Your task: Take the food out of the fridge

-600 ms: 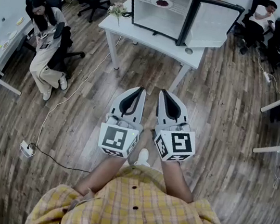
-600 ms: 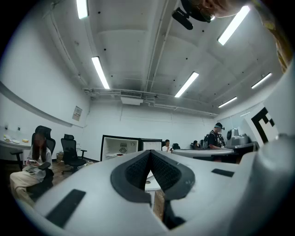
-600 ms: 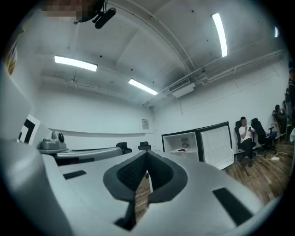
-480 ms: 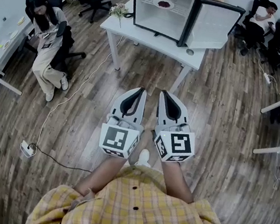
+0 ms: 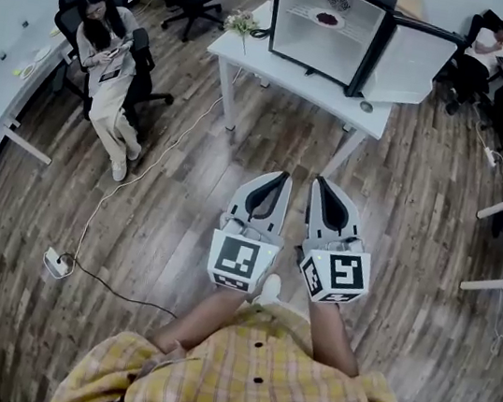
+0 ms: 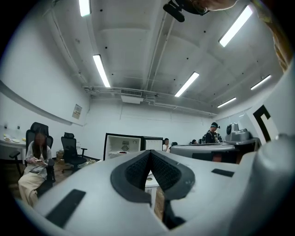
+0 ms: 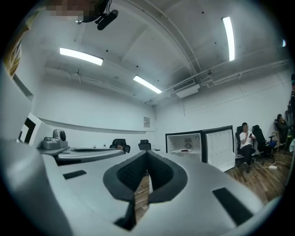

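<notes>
Head view. Fridge (image 5: 329, 23) stands on a white table (image 5: 290, 77) at top centre of the frame, with its door (image 5: 408, 64) swung open to the right. A plate of food (image 5: 329, 18) sits on the wire shelf inside, in the upper part of the cabinet. Left gripper (image 5: 281, 178) and right gripper (image 5: 322, 184) are held side by side at frame centre over the wood floor (image 5: 163, 219), tips pointing up-frame toward the table and well apart from the fridge. Yellow plaid shirt (image 5: 251, 385) fills the bottom edge. One seated person (image 5: 111, 69) at upper left, another (image 5: 489, 48) at upper right. A power strip (image 5: 55, 261) lies on the floor at left.

Left gripper view. Jaws are closed, pads meeting at the tip, nothing between them. The fridge (image 6: 123, 146) shows small just left of centre, above the jaws, with the plate visible inside.

Right gripper view. Jaws are likewise pressed together and empty. The fridge (image 7: 186, 145) lies right of centre, door open, with the plate of food (image 7: 185, 150) on its shelf.
</notes>
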Demonstrator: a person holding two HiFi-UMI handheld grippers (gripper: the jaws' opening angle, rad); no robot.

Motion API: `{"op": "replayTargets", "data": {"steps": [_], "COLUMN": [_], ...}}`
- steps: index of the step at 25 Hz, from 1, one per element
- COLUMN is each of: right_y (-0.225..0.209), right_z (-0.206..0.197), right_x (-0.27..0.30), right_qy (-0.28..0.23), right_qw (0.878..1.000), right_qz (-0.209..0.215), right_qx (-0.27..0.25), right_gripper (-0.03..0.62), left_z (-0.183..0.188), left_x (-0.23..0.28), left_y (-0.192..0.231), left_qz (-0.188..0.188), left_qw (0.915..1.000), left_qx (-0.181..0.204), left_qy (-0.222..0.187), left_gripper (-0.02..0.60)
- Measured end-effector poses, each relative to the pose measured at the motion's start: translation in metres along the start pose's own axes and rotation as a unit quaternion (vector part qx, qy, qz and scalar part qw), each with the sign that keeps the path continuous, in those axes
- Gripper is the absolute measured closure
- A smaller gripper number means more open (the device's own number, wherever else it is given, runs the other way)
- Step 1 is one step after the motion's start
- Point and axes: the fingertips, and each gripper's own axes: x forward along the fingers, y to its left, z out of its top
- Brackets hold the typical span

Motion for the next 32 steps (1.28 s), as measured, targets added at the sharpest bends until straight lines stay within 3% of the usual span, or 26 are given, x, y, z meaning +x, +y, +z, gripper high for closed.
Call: {"op": "replayTargets", "data": {"steps": [5, 13, 32], "right_y": [0.008, -0.005, -0.136], "right_z": [-0.011, -0.010, -0.016], "right_x": [0.003, 0.040, 0.215], "right_qy": [0.011, 0.000, -0.010], "right_qw": [1.000, 1.000, 1.000], "right_qz": [-0.012, -0.023, -0.003], "right_qx": [0.002, -0.011, 0.002], "right_gripper": [0.586, 0.586, 0.586], "left_z": [-0.008, -0.026, -0.040], "left_x": [0.000, 0.031, 0.236], "left_y": [0.007, 0.021, 0.100], "left_qz": [-0.016, -0.036, -0.013], "left_qw": [0.9994, 0.9988, 0.9996], "left_qx": [-0.030, -0.028, 0.002], "left_qy": [0.000, 0.016, 0.026], "left_gripper": [0.574, 0.574, 0.574]}}
